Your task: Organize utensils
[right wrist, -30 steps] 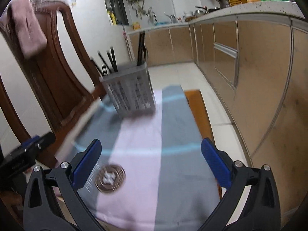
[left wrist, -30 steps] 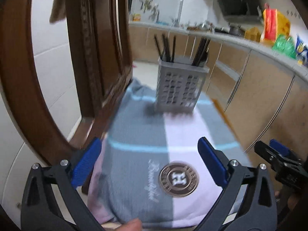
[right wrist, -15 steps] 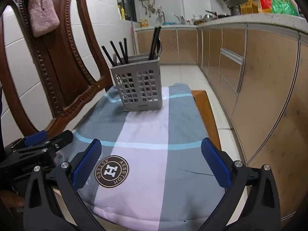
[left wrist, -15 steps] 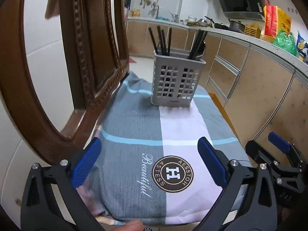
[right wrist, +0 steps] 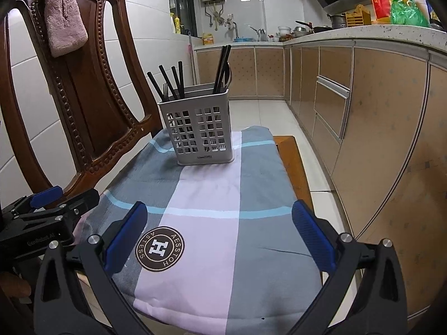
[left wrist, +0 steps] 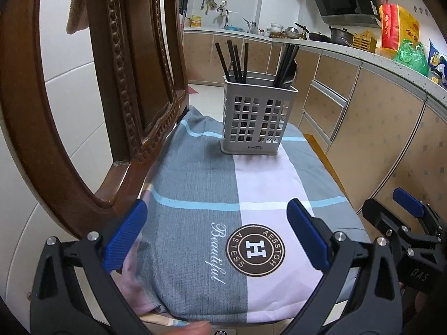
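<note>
Kitchen, cloth-covered chair: utensil caddy w/ chopsticks

Grey utensil holder with black chopsticks upright on checked cloth, beside wooden chair back.
</note>
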A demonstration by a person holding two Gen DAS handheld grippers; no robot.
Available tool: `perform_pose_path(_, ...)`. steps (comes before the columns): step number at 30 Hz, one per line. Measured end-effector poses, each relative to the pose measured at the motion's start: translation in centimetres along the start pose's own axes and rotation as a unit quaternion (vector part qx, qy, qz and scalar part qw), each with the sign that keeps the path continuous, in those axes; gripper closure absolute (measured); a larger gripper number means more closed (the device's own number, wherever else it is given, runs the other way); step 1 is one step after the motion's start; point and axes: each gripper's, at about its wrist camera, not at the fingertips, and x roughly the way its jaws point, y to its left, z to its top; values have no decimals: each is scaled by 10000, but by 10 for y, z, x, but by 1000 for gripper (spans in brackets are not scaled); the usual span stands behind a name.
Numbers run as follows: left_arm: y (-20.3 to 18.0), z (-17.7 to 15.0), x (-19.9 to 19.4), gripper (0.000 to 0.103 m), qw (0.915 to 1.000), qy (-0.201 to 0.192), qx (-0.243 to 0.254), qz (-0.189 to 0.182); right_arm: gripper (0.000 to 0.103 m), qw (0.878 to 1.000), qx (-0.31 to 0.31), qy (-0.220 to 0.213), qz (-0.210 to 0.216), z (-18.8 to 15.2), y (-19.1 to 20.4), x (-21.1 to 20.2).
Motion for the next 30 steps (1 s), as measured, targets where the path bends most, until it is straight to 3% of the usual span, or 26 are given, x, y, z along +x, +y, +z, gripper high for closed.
perform_pose_path(30, 0, 1, -3, 4, 10000, -51, 69, -47, 3, 10000, -7, -77, -63, 1, -2, -3)
